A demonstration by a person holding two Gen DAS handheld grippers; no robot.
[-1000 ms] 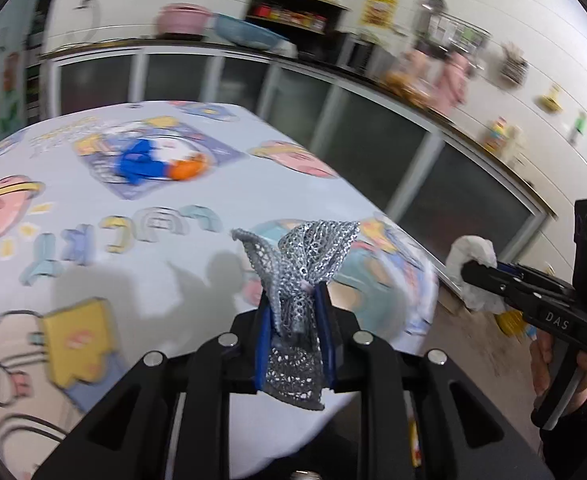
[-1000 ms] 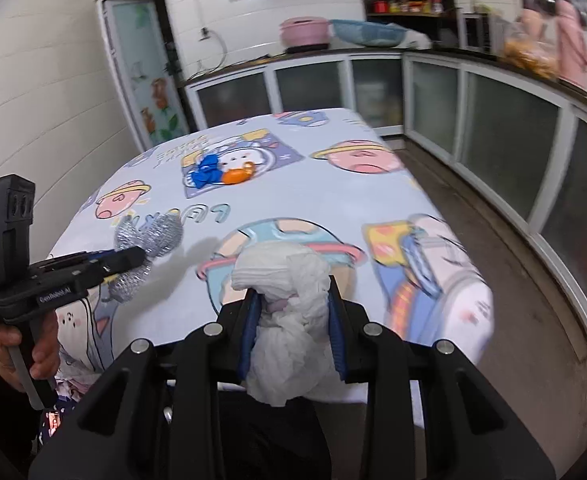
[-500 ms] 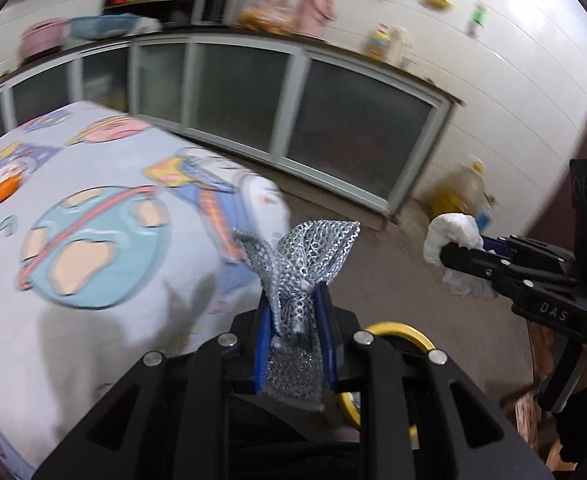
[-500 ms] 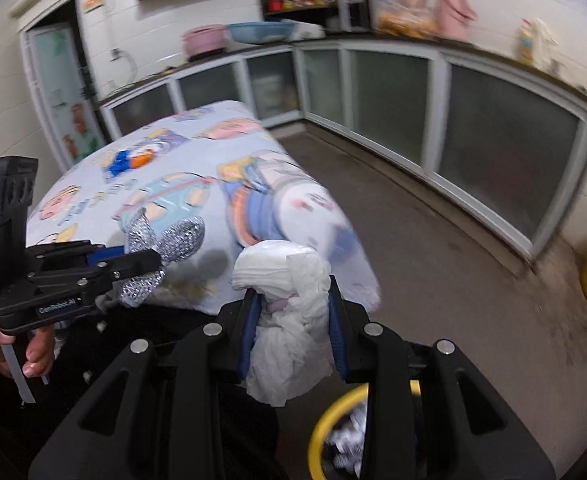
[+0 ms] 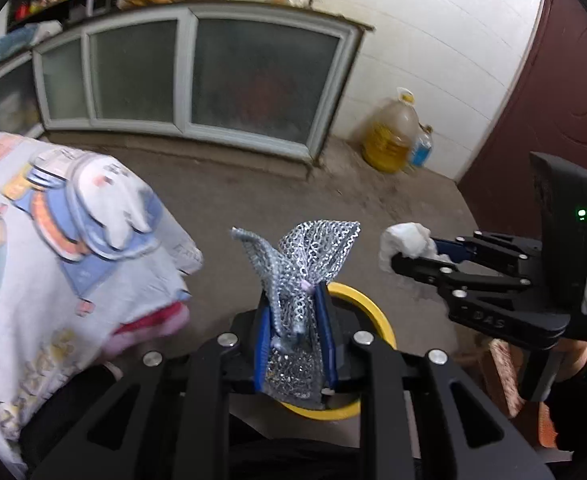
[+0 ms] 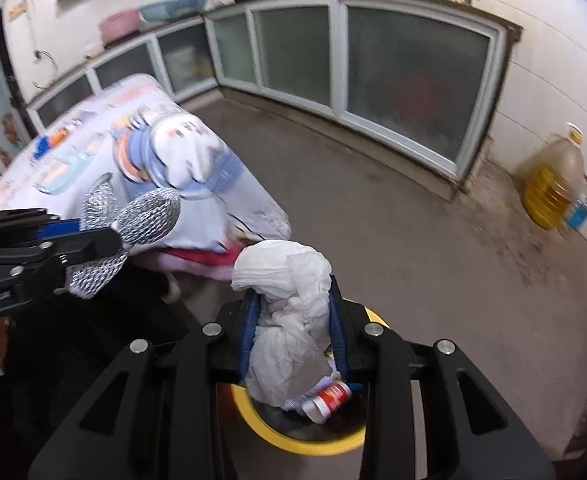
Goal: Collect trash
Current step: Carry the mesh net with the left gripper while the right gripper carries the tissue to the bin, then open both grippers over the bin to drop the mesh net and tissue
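Note:
My left gripper (image 5: 295,320) is shut on a piece of silver mesh wrap (image 5: 305,256), which sticks up between its blue pads. My right gripper (image 6: 293,320) is shut on a crumpled white tissue wad (image 6: 289,300). Both hang over a yellow-rimmed bin (image 5: 373,312) on the floor; in the right wrist view the bin (image 6: 249,408) holds a small red-and-white container (image 6: 327,398) and other scraps. The right gripper (image 5: 403,258) with its tissue (image 5: 405,238) shows at the right of the left wrist view. At the left of the right wrist view is the left gripper (image 6: 105,244) with the mesh (image 6: 141,216).
The table with the cartoon-print cloth (image 5: 53,248) stands to the left of the bin. Glass-fronted cabinets (image 5: 213,80) line the far wall. A large yellow oil jug (image 5: 393,136) and a small blue bottle (image 5: 421,148) sit by a dark red door (image 5: 553,100). Bare concrete floor lies between.
Both grippers swung off the table to the right and dipped down over the yellow bin, which has come into view. Each keeps its grip on its trash.

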